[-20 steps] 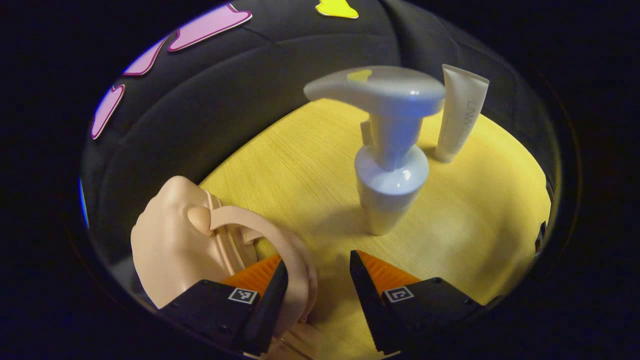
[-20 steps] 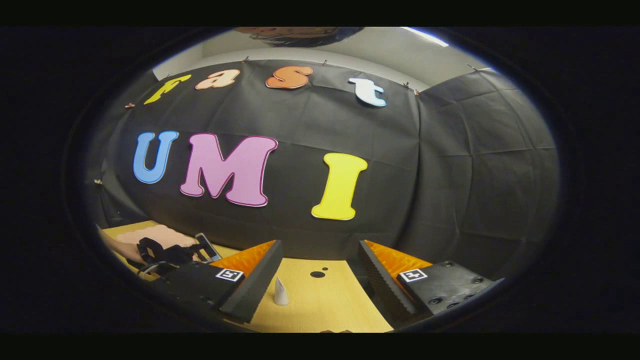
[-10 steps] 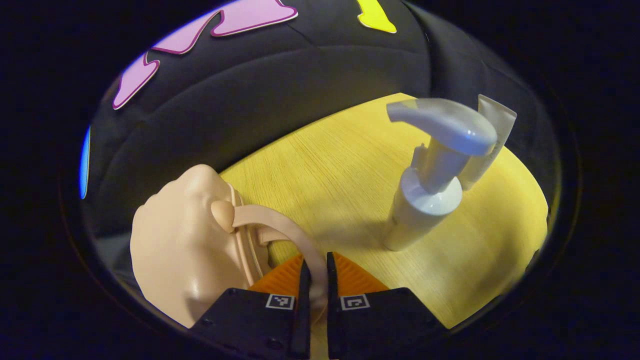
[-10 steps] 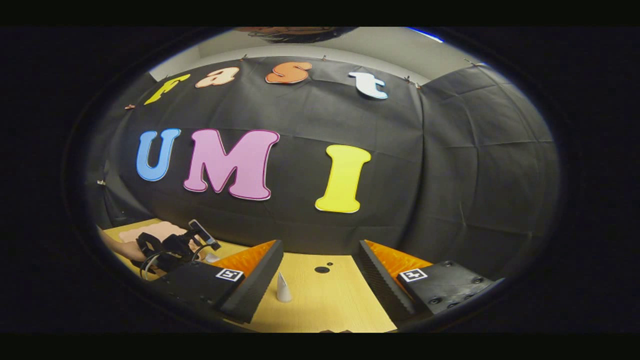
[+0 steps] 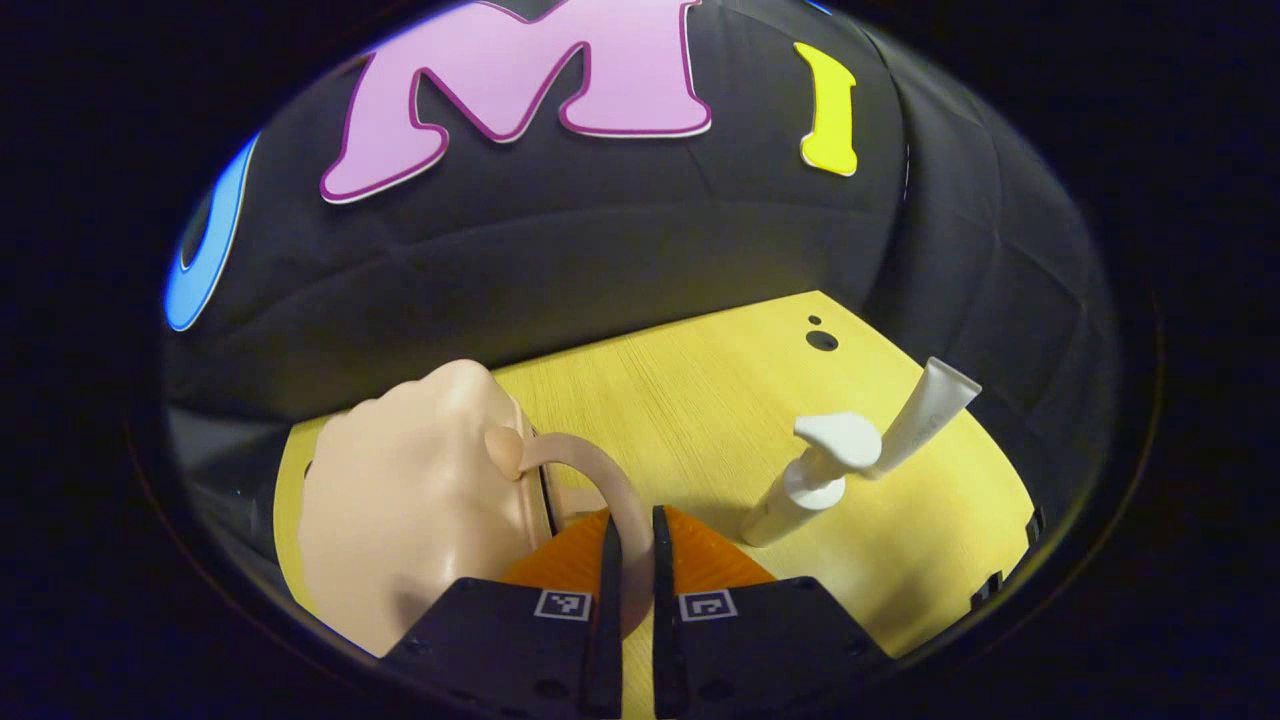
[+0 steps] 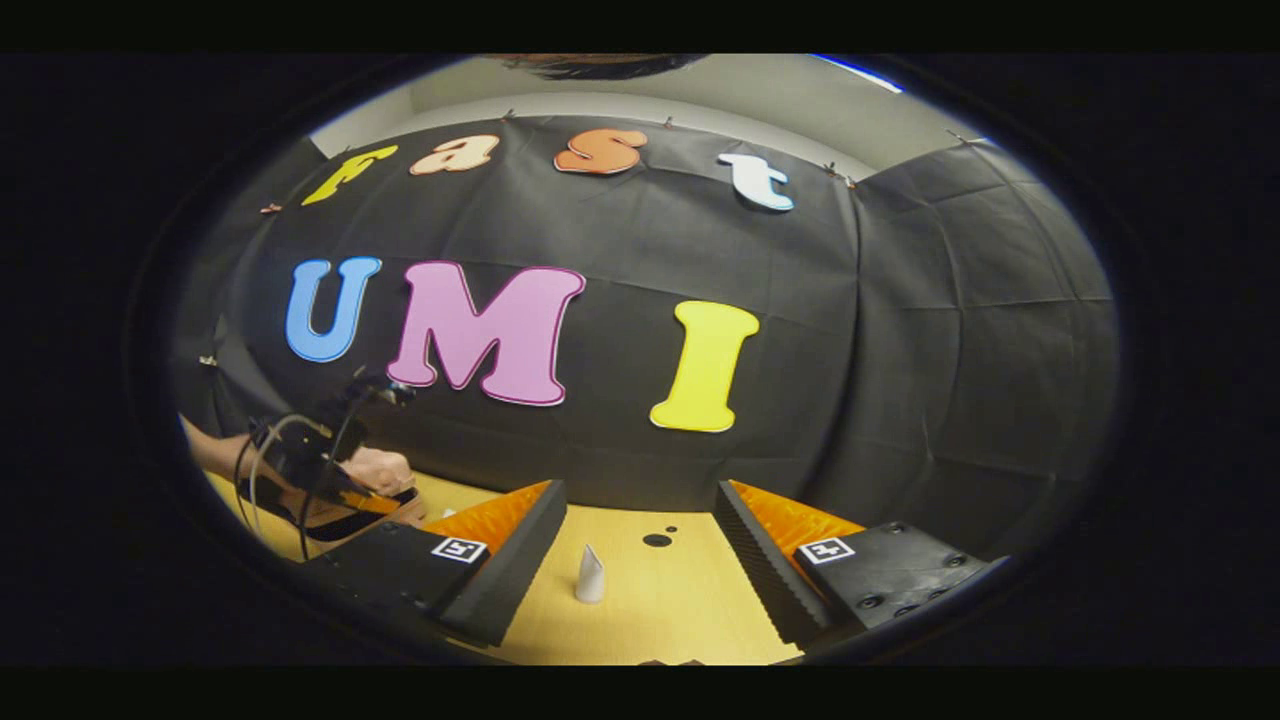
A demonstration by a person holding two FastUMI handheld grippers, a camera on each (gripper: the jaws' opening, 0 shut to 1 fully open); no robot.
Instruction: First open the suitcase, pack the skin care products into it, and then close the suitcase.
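Note:
A peach suitcase lies on the wooden table at the lower left of the left gripper view. Its curved handle runs down between my left gripper's fingers, which are shut on it. A white pump bottle and a white tube stand upright to the right, apart from the suitcase. In the right gripper view my right gripper is open above the table with nothing in it. The tube stands far beyond its fingers. The left gripper, held by a hand, is at the far left there.
The black cloth wall closes the table's far side. Two small dark holes mark the tabletop near its far right corner. Bare wood lies between the suitcase and the bottle. A cable loops off the left gripper in the right gripper view.
My left gripper went from open beside the handle to shut on it, then rose and pulled back; the bottle and tube now look smaller and farther. My right gripper barely moved.

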